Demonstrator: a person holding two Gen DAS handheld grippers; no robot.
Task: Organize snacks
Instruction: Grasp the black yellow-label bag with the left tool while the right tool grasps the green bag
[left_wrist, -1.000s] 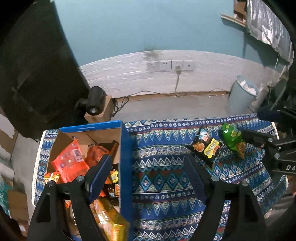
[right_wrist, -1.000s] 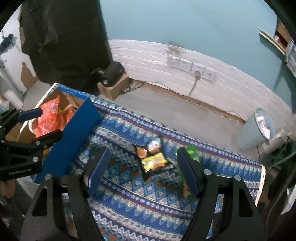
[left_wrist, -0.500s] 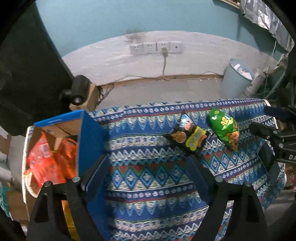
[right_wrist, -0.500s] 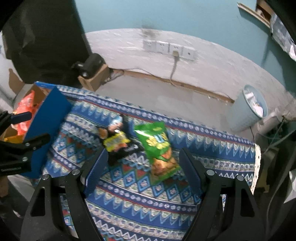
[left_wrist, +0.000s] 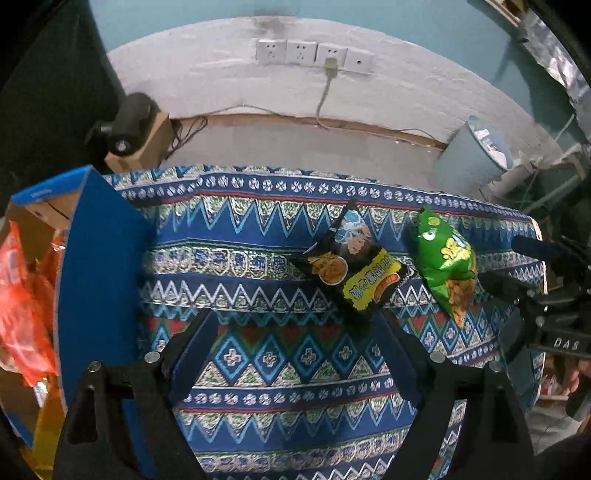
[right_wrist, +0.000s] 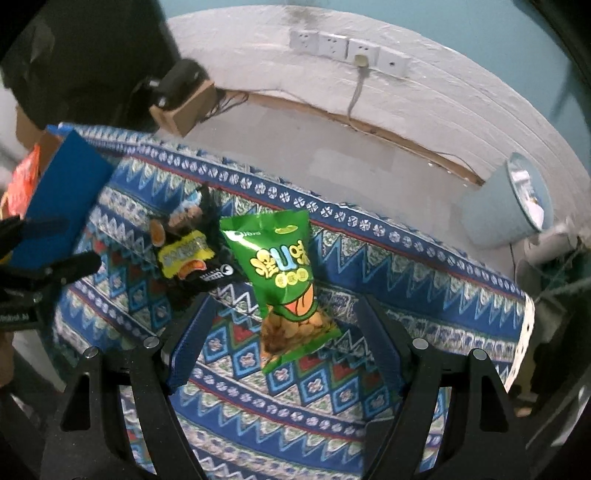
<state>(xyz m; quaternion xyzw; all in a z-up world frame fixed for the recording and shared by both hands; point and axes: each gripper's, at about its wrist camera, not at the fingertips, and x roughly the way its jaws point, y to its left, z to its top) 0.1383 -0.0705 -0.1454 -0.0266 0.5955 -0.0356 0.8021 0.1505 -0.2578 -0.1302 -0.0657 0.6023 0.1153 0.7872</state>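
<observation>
Right gripper (right_wrist: 284, 332): fingers (right_wrist: 192, 343) spread wide, nothing between the pads, angled down over the patterned tablecloth (right_wrist: 406, 280). Lower end of the green snack bag (right_wrist: 284, 273) framed between the fingertips, flat on the cloth; whether a pad touches it, cannot tell. Black and yellow snack bag (right_wrist: 188, 247) just beside the green one on its left, edges touching or overlapping slightly.

Left gripper (left_wrist: 295, 343): fingers (left_wrist: 195, 350) likewise apart and empty, tilted down above the cloth. Black and yellow snack bag (left_wrist: 354, 266) just beyond the right fingertip, green snack bag (left_wrist: 447, 266) next to it further right. Blue cardboard box (left_wrist: 99, 280) standing at the table's left end, close to the left finger, with orange-red packets (left_wrist: 22, 295) inside.

Each gripper seen from the other's camera: left one at the left edge near the box, right one at the right edge near the green bag.

Beyond the table: bare floor, pale wall with sockets (left_wrist: 314, 53), light blue waste bin (left_wrist: 476, 155), small brown box carrying a black device (left_wrist: 129, 118).
</observation>
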